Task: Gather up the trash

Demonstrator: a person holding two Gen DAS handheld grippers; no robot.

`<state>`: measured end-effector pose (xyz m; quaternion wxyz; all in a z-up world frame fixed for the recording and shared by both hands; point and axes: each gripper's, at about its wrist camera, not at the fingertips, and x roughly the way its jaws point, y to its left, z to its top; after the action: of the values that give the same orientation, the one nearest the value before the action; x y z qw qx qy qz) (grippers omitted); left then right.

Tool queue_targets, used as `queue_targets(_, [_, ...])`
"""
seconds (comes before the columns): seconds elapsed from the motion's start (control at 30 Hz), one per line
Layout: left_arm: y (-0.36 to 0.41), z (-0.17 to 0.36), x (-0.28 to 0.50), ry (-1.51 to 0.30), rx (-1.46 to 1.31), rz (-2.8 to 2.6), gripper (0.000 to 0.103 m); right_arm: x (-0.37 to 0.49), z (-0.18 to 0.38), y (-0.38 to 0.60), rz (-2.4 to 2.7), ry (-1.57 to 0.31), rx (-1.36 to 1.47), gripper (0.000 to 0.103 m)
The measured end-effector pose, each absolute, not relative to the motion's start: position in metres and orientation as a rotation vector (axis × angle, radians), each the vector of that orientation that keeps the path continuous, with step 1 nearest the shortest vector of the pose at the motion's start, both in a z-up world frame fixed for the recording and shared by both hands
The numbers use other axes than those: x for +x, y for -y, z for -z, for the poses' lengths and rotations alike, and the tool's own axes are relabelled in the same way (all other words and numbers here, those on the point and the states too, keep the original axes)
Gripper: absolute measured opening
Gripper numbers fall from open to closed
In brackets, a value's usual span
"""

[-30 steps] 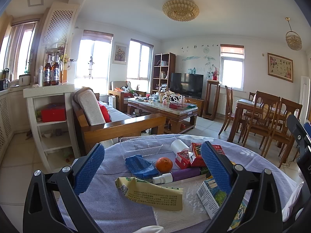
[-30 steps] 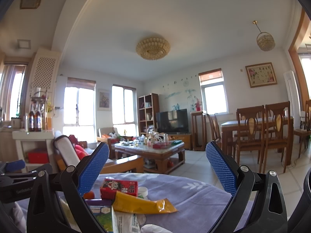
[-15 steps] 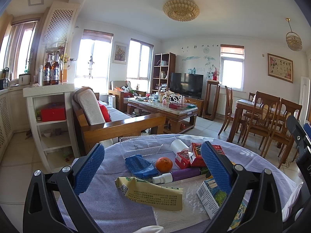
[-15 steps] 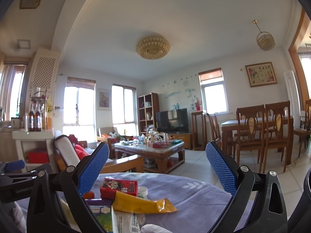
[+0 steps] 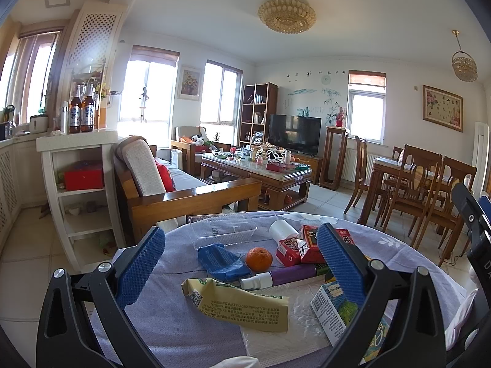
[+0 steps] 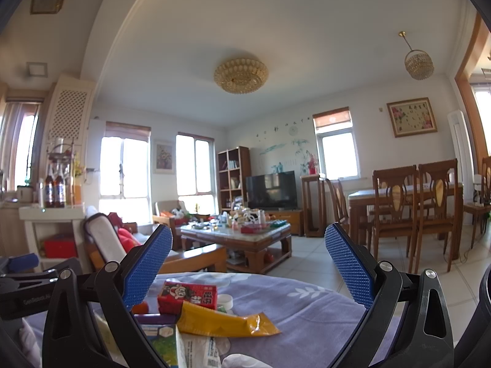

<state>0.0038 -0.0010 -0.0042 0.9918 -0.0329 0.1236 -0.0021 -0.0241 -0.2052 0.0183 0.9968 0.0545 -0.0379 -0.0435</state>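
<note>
Litter lies on a round table with a purple cloth point(image 5: 184, 322). In the left wrist view I see a pale yellow wrapper point(image 5: 239, 305), a blue crumpled packet point(image 5: 222, 262), an orange point(image 5: 259, 258), a purple tube point(image 5: 282, 276), red cartons point(image 5: 307, 243), a green-and-white carton point(image 5: 333, 312) and a clear plastic tray point(image 5: 222, 228). My left gripper point(image 5: 242, 271) hangs open over them, holding nothing. In the right wrist view a yellow wrapper point(image 6: 224, 322) and a red carton point(image 6: 187, 296) lie below my open, empty right gripper point(image 6: 248, 270).
Beyond the table stand a wooden sofa point(image 5: 172, 190), a white shelf unit point(image 5: 76, 184) with bottles on top, a cluttered coffee table point(image 5: 257, 171) and a dining table with chairs point(image 5: 423, 184). The other gripper's black body point(image 5: 472, 224) shows at the right edge of the left wrist view.
</note>
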Motion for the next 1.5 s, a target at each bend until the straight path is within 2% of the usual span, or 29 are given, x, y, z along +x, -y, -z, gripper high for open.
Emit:
queue_targets(0.33, [-0.004,0.006,0.006,-0.269,-0.11,0.048,0.098,-0.01,-0.013,0.209,-0.026,0.01,0.136,0.098])
queue_targets(0.63, [-0.05,0.012,0.012,-0.366,-0.345,0.145,0.098,-0.007,-0.022,0.211,-0.072,-0.024,0.129,0.098])
queue_targets(0.73, [-0.065,-0.003,0.024,-0.445,-0.249,0.157,0.098,0.006,-0.047,0.22,-0.15,-0.116,0.104,0.098])
queue_targets(0.8, [-0.07,-0.005,0.04,-0.577,-0.148,0.174,0.098,0.026,-0.056,0.217,-0.269,-0.268,0.049,0.098])
queue_targets(0.87, [-0.074,0.002,0.053,-0.683,-0.067,0.238,0.098,0.047,-0.052,0.209,-0.368,-0.431,-0.02,0.098])
queue_targets(0.97, [-0.077,0.013,0.062,-0.762,0.062,0.313,0.098,0.062,-0.039,0.196,-0.408,-0.533,-0.137,0.098])
queue_targets(1.1, [-0.065,0.019,0.06,-0.728,0.272,0.449,0.098,0.075,-0.02,0.193,-0.412,-0.603,-0.209,0.096])
queue_targets(1.2, [-0.053,0.021,0.061,-0.686,0.421,0.527,0.098,0.087,-0.007,0.196,-0.411,-0.634,-0.23,0.089])
queue_targets(1.27, [-0.038,0.024,0.059,-0.645,0.523,0.573,0.098,0.101,0.003,0.202,-0.424,-0.671,-0.228,0.08])
queue_targets(1.5, [-0.005,0.05,0.067,-0.612,0.775,0.725,0.098,0.118,0.028,0.193,-0.461,-0.732,-0.318,0.079])
